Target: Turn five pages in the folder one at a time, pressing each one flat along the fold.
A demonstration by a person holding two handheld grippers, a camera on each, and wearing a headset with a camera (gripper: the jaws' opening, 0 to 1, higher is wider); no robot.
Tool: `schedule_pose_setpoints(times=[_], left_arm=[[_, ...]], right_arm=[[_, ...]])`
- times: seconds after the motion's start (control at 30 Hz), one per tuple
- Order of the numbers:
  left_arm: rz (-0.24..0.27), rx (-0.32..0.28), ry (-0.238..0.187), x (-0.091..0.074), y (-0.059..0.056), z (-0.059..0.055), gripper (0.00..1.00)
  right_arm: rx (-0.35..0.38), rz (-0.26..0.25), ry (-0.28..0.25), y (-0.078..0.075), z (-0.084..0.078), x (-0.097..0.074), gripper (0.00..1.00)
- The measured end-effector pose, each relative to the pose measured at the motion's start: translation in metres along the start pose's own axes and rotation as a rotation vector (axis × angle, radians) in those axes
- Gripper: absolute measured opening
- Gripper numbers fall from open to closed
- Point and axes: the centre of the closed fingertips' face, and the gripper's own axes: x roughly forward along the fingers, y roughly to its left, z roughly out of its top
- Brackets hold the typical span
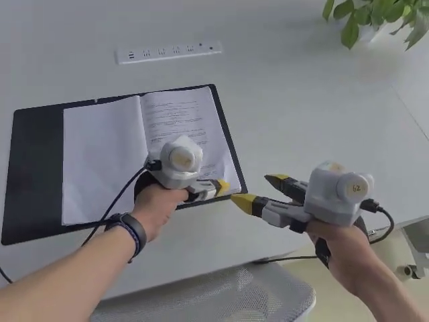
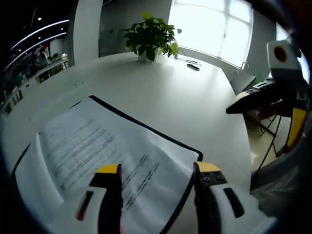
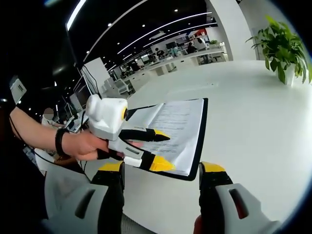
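On the white worktop [image 1: 301, 100] the black folder [image 1: 37, 174] lies open and flat, a blank sheet [image 1: 100, 161] on its left half and a printed page [image 1: 181, 121] on its right. The left tool [image 2: 158, 169] sits over the near right corner of the printed page, its yellow-tipped jaws spread wide. In the right gripper view one jaw lies above the page and the other at the folder's near edge. Whether either jaw touches the paper cannot be told, and nothing is clamped between them. The right tool [image 1: 253, 189] is just off the folder's near right corner, over the worktop's edge, with its jaws wide apart and nothing between them, its tips pointing toward the left tool. A power strip [image 1: 167, 51] lies beyond the folder, and a potted plant [image 1: 375, 20] stands at the far right.
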Motion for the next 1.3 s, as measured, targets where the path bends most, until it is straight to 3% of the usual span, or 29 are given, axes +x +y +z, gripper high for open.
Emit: schedule_pose_setpoints(times=[0.07,0.17,0.33,0.87,1.3], left_arm=[[0.008,0.019,0.003,0.003,-0.002,-0.001,0.59],[0.038,0.099,0.022,0.005,0.0,-0.004,0.53],[0.039,0.122,0.024,0.005,0.002,-0.005,0.52],[0.047,0.108,0.005,0.004,0.007,-0.005,0.47],[0.052,0.096,-0.004,0.003,0.009,-0.003,0.44]], right_arm=[[0.003,0.002,0.001,0.0,0.0,0.001,0.6],[0.011,0.006,0.003,-0.001,-0.002,0.003,0.6],[0.02,0.008,0.004,-0.001,-0.004,0.005,0.59],[0.056,0.016,-0.008,-0.009,-0.005,0.013,0.56],[0.09,0.06,-0.002,-0.026,0.006,0.067,0.51]])
